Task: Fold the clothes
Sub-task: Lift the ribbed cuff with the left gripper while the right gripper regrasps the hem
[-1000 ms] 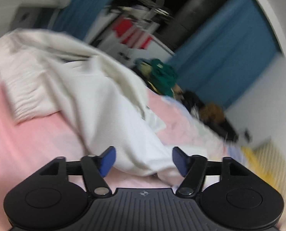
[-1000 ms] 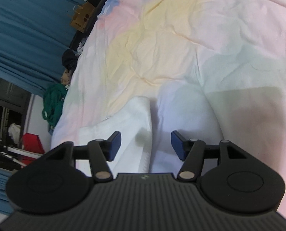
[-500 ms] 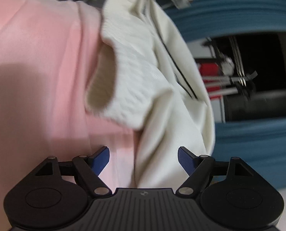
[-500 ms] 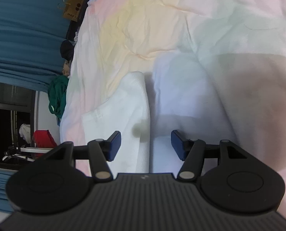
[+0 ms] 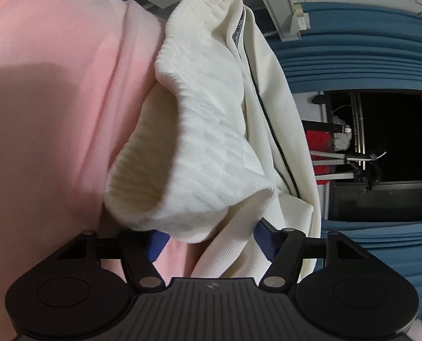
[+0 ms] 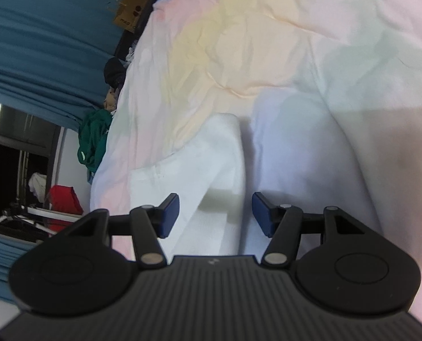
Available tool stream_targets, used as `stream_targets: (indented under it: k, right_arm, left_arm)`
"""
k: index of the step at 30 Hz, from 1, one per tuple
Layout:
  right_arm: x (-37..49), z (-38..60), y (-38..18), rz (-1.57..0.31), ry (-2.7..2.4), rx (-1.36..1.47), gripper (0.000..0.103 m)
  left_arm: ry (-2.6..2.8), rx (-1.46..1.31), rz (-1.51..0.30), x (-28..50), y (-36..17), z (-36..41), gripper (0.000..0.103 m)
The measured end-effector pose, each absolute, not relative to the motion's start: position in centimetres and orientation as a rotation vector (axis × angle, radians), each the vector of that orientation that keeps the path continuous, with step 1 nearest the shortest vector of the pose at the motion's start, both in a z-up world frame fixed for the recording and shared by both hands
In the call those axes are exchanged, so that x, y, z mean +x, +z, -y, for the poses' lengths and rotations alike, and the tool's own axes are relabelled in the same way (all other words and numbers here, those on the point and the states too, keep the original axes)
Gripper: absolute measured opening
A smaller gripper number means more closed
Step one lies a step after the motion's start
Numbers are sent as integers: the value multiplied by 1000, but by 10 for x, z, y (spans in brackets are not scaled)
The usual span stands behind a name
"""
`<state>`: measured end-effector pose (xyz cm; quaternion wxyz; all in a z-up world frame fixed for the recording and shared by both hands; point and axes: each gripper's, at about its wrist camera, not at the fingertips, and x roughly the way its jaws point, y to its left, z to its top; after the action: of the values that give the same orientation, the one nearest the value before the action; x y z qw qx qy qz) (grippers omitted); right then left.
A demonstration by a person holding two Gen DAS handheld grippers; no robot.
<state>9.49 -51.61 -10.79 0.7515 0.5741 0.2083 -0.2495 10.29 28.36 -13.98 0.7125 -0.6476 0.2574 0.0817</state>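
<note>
**Cream garment bunched between the left jaws on the bed**

The cream garment (image 5: 211,130) lies along the edge of the pink bedsheet (image 5: 54,99), its ribbed cuff or hem rolled into an open loop right in front of the left gripper (image 5: 208,237). A dark piped seam and a printed neck tape run down its length toward the blue curtain (image 5: 361,56) side. The left gripper's jaws are closing, and the fabric sits between them: the rolled rib edge covers most of the left blue pad, and smoother cloth drapes over the right one. Whether the pads already press on the cloth cannot be told, since the fabric hides their faces.

In the right wrist view, another end of white garment cloth (image 6: 208,176) lies flat on the pastel duvet (image 6: 296,56), which shades from pink through yellow to pale blue. The right gripper (image 6: 215,214) hovers just above this cloth with its jaws apart; the blue pads (image 6: 169,213) stand clear on either side of the fabric's edge, touching nothing. A green garment (image 6: 94,139) hangs at the bed's far edge, near a red item (image 6: 64,201).
</note>
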Motion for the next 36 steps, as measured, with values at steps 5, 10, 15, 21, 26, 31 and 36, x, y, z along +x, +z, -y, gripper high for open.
stream_targets:
  k: [5, 10, 15, 21, 26, 31, 36]
  right_arm:
    - [109, 511, -103, -491, -578, 1103, 42]
    - [108, 515, -109, -526, -605, 1088, 22]
    - [104, 516, -107, -519, -599, 1083, 10]
    - [98, 514, -93, -443, -599, 1084, 6]
    - [92, 517, -88, -401, -602, 1095, 6]
    - [85, 522, -86, -341, -608, 1092, 5]
    - [74, 522, -77, -286, -615, 1070, 5]
  left_arm:
    - [190, -1439, -577, 105, -144, -285, 41]
    - [197, -1433, -583, 104, -144, -285, 36]
    - [203, -1443, -584, 102, -146, -288, 24]
    - [212, -1354, -561, 86, -120, -301, 12]
    - [204, -1245, -548, 57, -76, -331, 6]
    - [265, -1136, -566, 22, -41, -373, 5]
    - [277, -1221, -661, -2, -48, -410, 5]
